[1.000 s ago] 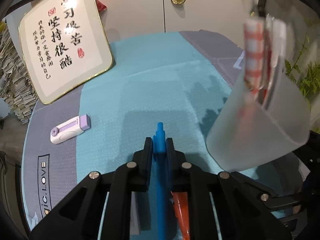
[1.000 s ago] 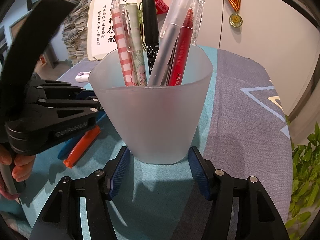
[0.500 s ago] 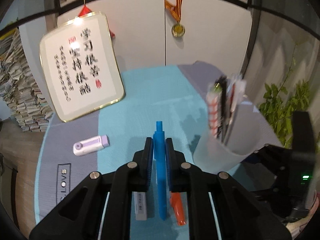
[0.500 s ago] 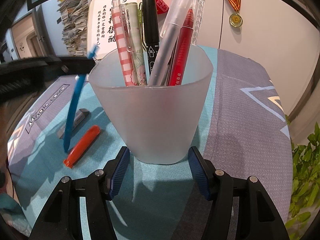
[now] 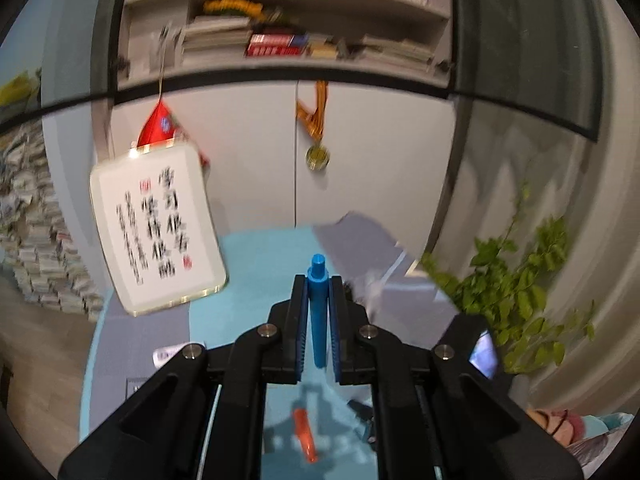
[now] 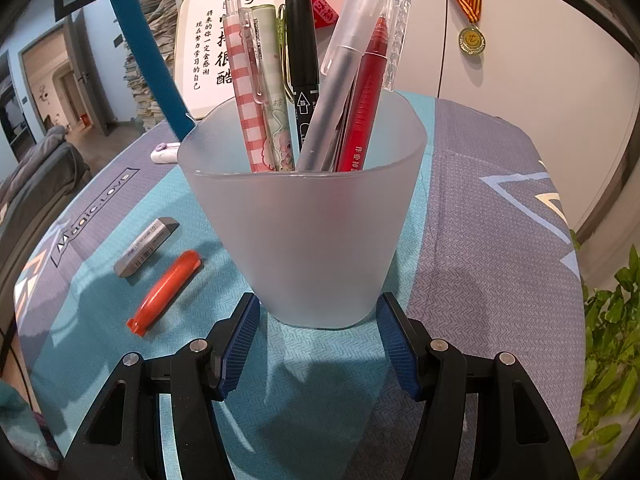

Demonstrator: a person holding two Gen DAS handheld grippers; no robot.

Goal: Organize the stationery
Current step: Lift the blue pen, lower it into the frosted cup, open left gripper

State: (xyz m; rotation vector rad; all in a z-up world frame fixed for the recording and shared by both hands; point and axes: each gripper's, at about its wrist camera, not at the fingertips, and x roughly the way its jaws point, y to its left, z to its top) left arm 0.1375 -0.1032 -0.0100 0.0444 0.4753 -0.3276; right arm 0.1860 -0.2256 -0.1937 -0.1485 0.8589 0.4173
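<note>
Two grippers work here. Nearest, the right gripper [image 6: 316,344] clamps the base of a frosted translucent plastic cup [image 6: 308,240] that stands on a teal and grey tablecloth [image 6: 472,240] and holds several pens. To its left on the cloth lie an orange capped pen [image 6: 166,290] and a grey eraser [image 6: 146,246]. The left gripper [image 5: 318,322], clenched on a slim blue plastic pen [image 5: 318,312], holds it in the air, left of the cup. That pen looks light, stiff and smooth; gripped mid-barrel, it should drop in tip-first.
</note>
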